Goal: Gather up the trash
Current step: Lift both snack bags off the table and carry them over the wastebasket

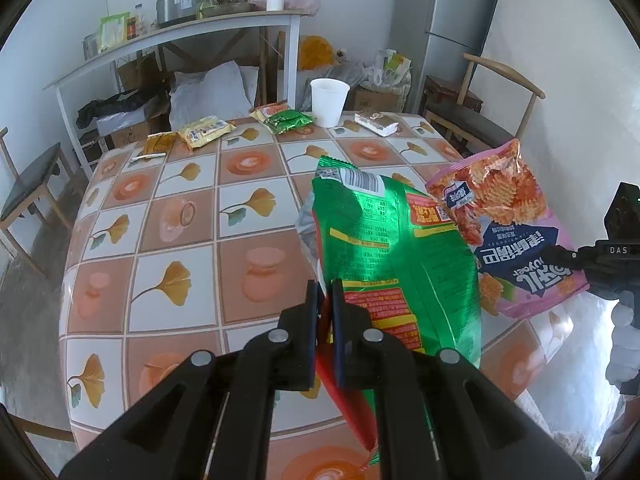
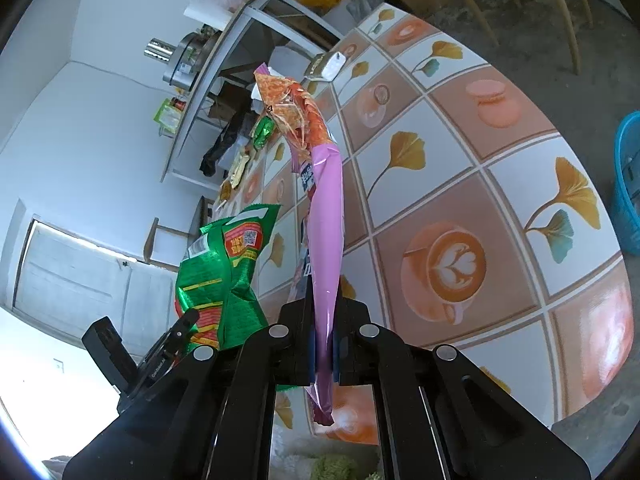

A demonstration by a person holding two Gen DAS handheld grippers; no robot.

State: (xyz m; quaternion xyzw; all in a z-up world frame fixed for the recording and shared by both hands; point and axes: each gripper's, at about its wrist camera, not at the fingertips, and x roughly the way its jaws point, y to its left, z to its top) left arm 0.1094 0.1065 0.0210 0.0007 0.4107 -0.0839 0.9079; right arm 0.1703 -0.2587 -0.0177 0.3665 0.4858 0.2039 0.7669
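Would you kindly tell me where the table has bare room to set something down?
The table is bare across its near and middle tiles, left of the held green snack bag. The far edge is crowded: yellow packets, small green packet, paper cup, white packet.

Black left gripper (image 1: 326, 304), silver rivets, blue-lined jaws.

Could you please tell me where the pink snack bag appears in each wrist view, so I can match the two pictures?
Left wrist view: the pink snack bag sits right of centre, beside the green snack bag, pinched by the right gripper at the right edge.
Right wrist view: the pink snack bag runs up the centre.
Shared landmark: the green snack bag.
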